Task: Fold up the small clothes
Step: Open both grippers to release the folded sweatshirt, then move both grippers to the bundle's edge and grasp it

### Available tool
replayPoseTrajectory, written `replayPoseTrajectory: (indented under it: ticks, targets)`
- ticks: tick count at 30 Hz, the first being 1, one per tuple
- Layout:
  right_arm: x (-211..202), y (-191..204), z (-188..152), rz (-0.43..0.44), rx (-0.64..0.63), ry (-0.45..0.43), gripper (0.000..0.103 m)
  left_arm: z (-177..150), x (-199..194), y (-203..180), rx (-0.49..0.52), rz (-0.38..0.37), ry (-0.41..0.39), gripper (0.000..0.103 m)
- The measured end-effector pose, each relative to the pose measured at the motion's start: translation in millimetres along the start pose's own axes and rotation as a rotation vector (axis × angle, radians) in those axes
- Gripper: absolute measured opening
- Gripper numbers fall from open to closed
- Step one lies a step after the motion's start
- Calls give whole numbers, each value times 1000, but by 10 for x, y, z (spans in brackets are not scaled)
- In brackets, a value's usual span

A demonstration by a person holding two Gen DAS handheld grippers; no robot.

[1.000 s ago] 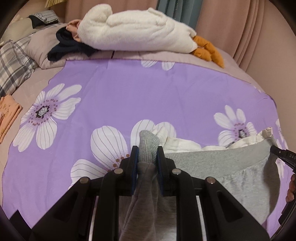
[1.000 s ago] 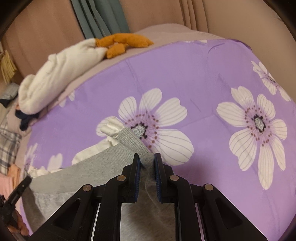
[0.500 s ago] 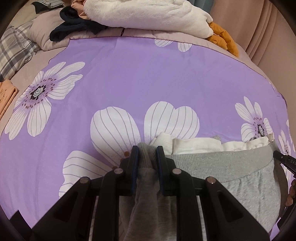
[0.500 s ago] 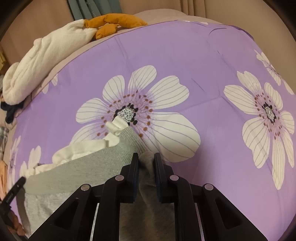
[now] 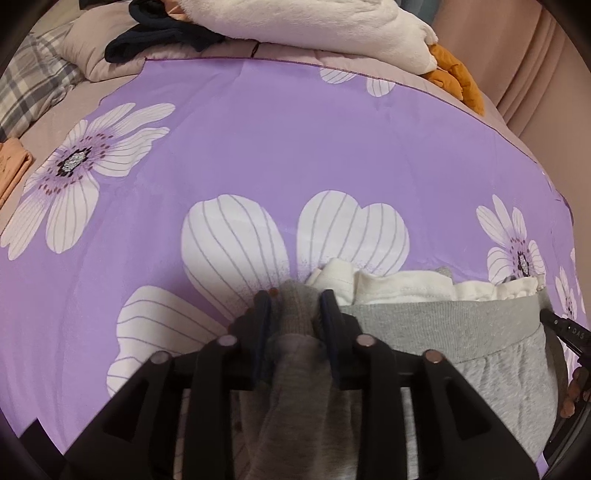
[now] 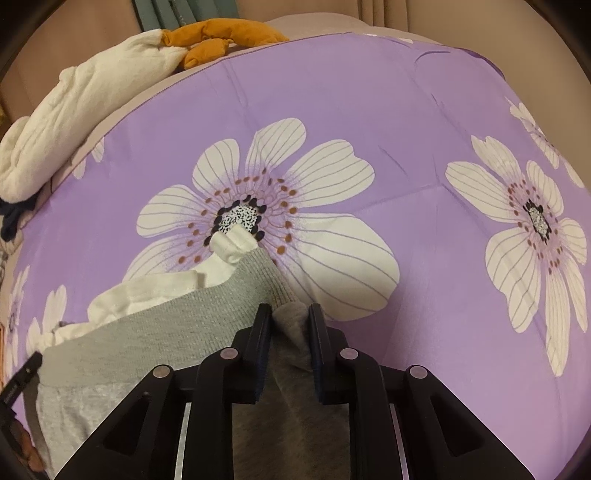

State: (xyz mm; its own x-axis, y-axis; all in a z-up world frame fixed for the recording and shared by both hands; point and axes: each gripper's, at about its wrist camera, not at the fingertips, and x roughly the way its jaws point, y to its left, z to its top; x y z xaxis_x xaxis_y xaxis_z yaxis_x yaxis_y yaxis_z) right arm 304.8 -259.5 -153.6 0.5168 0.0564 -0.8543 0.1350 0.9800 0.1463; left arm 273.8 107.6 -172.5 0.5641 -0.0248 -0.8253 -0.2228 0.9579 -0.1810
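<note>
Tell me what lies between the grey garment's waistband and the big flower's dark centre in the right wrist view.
A bunched white cloth, tucked inside the grey garment, pokes out there; its tip touches the flower's centre. The right wrist view shows it.

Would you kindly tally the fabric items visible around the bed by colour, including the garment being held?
Grey: 1, the grey garment with white lining, held by left gripper and right gripper
Cream: 1, plush blanket
Orange: 1, orange cloth
Navy: 1, dark garment
Purple: 1, floral sheet
Total: 5
</note>
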Motion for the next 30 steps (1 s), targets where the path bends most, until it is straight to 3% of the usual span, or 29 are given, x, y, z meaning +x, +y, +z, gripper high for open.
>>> replayPoseTrajectory:
  ticks: [4, 7, 11, 15, 19, 21, 25, 30]
  targets:
    - [-55, 30, -10, -4, -33, -10, 21, -10, -88, 36, -21, -9, 4, 48]
    - [-122, 57, -21, -15, -52, -14, 32, -35, -232, 61, -41, -27, 8, 56]
    - [-326, 85, -41, -31, -80, -44, 38, -79, -613, 50, -37, -36, -44, 69]
    - [-703, 120, -74, 8, -105, -104, 61, -113, -1083, 18, -31, -60, -118, 83]
    - [-1138, 182, -130, 38, -131, -190, 75, -192, -1548, -12, -27, -61, -194, 94]
    - [-1303, 197, -156, 61, -141, -223, 83, -261, -1770, -23, -18, -77, -230, 98]
    - [-1671, 206, -290, 76, -165, -302, 88, -442, -2101, -57, 11, -131, -264, 102]
    - [-1968, 189, -517, 106, -209, -366, 94, -710, -2311, -76, 14, -122, -273, 103]
